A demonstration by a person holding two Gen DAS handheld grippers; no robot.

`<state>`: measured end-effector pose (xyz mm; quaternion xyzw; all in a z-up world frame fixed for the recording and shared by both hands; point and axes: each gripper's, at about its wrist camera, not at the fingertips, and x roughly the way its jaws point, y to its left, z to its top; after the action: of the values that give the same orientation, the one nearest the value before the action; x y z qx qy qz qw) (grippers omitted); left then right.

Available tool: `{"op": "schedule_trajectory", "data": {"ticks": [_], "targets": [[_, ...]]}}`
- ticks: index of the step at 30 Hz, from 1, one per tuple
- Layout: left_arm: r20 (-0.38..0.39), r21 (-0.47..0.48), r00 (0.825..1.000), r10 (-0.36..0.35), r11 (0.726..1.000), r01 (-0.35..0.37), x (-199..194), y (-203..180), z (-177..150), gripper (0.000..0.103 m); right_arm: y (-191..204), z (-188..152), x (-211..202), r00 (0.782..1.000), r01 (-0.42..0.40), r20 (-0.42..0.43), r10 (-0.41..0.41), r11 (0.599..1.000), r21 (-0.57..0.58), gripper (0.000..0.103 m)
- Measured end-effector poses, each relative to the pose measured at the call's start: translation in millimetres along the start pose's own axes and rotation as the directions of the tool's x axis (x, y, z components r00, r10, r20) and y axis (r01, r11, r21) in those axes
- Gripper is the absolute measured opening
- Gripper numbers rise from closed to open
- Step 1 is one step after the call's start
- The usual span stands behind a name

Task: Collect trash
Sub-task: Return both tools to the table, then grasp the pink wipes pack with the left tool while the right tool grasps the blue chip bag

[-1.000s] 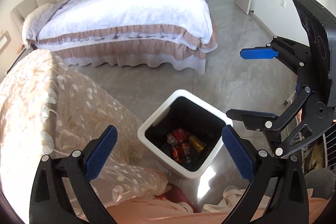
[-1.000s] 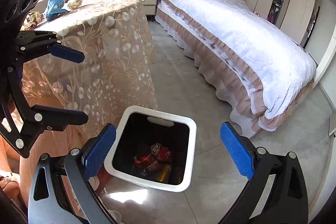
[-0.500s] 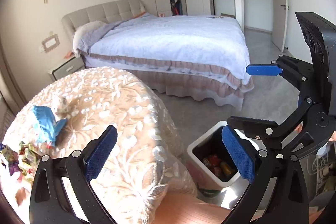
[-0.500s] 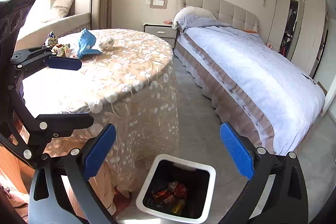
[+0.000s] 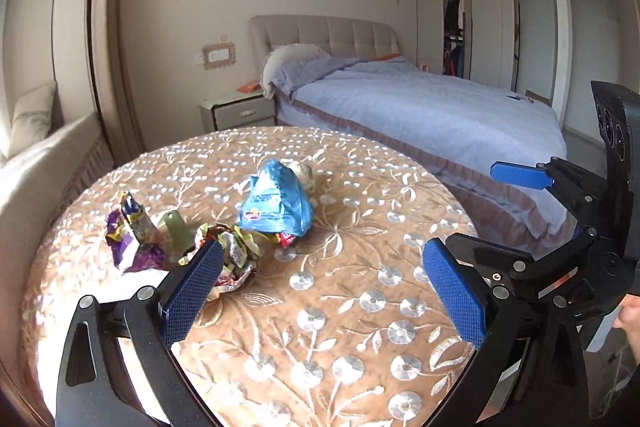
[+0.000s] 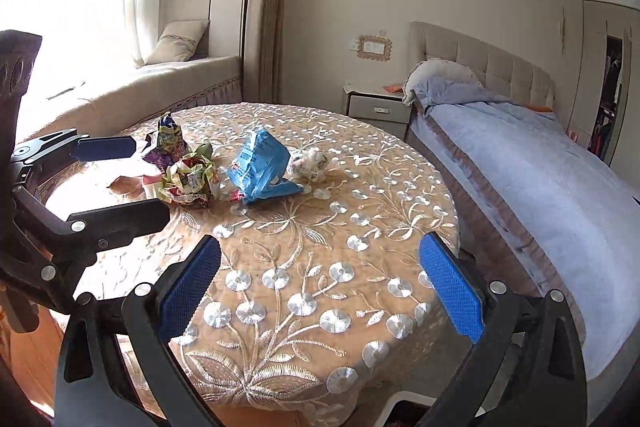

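Trash lies on the round table [image 5: 340,307] with its embroidered cloth: a blue snack bag [image 5: 276,203], a purple wrapper [image 5: 130,235], a crumpled yellow-green wrapper [image 5: 236,255] and a white crumpled wad [image 5: 304,173]. They also show in the right wrist view: blue bag [image 6: 260,163], purple wrapper [image 6: 166,143], yellow-green wrapper [image 6: 188,181], white wad [image 6: 310,163]. My left gripper [image 5: 320,291] is open and empty over the table, near the yellow-green wrapper. My right gripper [image 6: 320,287] is open and empty over the table's near edge. The white bin's rim [image 6: 404,401] peeks out below the table.
A bed [image 5: 420,107] with a blue quilt stands to the right of the table. A nightstand [image 5: 240,111] is behind it. A window seat [image 6: 152,83] with a cushion runs along the left wall.
Both grippers have risen from over the bin to table height. The table top and its trash now fill the views. Both stay open.
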<state>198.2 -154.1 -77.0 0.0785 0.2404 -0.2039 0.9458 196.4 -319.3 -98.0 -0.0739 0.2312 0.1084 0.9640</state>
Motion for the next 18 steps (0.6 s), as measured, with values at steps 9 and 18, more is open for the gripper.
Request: {"op": "schedule_trajectory", "data": {"ticks": [9,18], "targets": [[-0.160,-0.369,0.987,-0.011,0.928,-0.049,12,101,-38,0.098,42,27,70,0.999,-0.009,-0.049,0.005,0.997,-0.073,0.099],[-0.233,-0.663,0.969,-0.082,0.742,-0.097,60,154,-57,0.098,48,42,129,0.990,0.062,-0.119,-0.074,0.993,-0.099,0.099]]}}
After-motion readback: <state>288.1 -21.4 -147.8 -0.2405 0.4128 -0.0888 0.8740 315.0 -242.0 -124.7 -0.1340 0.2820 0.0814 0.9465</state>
